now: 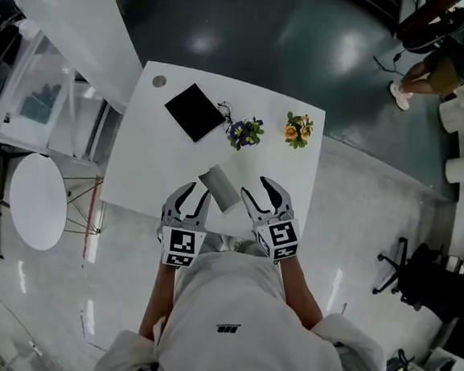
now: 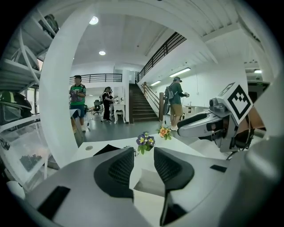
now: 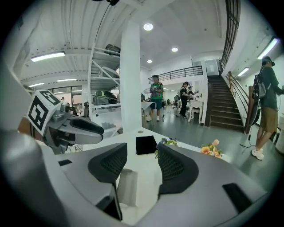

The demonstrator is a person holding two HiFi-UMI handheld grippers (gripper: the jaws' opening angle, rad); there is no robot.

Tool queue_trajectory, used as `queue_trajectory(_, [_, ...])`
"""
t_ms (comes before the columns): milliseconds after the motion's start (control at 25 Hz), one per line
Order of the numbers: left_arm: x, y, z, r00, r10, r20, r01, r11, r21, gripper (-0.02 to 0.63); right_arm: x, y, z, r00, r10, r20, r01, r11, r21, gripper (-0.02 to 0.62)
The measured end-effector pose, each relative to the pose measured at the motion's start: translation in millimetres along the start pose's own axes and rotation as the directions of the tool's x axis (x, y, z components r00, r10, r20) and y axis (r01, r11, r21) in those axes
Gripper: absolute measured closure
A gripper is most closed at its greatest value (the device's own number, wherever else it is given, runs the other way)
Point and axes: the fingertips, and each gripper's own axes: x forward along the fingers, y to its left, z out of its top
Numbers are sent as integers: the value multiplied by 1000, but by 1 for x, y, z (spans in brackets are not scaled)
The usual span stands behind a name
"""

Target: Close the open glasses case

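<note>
- White table (image 1: 148, 173): it spreads under and ahead of both grippers, and its near edge runs just below their tips.
- Left gripper (image 1: 198, 192): the jaws are spread with nothing between the pads. It sits just left of the case and tilts down at it, probably to steady the case.
- Right gripper (image 1: 255, 188): its jaws are also spread and empty. It mirrors the other just right of the case, probably placed to fold the lid over.
- Glasses case (image 1: 220, 188): grey, seemingly still open, it lies between the two grippers. It appears to touch neither.
- Black square (image 1: 194, 111): it lies well beyond the left gripper's tips, out of the way.
- Purple flowers (image 1: 245, 132) and orange flowers (image 1: 298, 130): both lie well beyond the right gripper's tips, clear of the work.
</note>
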Motion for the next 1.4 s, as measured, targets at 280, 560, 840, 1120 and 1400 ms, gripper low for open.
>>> queue_trajectory(280, [20, 2, -22, 997, -70, -40, 70, 998, 2, 457, 11, -2, -21, 998, -35, -54, 35, 999, 9, 376])
queue_trajectory(560, [41, -6, -40, 992, -108, -68, 108, 994, -7, 469, 20, -11, -45, 994, -48, -102, 50, 999, 18, 383])
queue_trajectory(840, [59, -17, -62, 986, -125, -113, 124, 992, -14, 480, 37, -18, -72, 989, -26, -145, 31, 999, 35, 391])
queue_trajectory(1120, [74, -22, -79, 982, -113, -154, 109, 994, -31, 488, 53, -20, -100, 983, 24, -183, -14, 998, 56, 399])
queue_trajectory(1400, [86, -27, -94, 977, -100, -189, 93, 995, -42, 497, 65, -20, -116, 976, 71, -205, -58, 996, 68, 405])
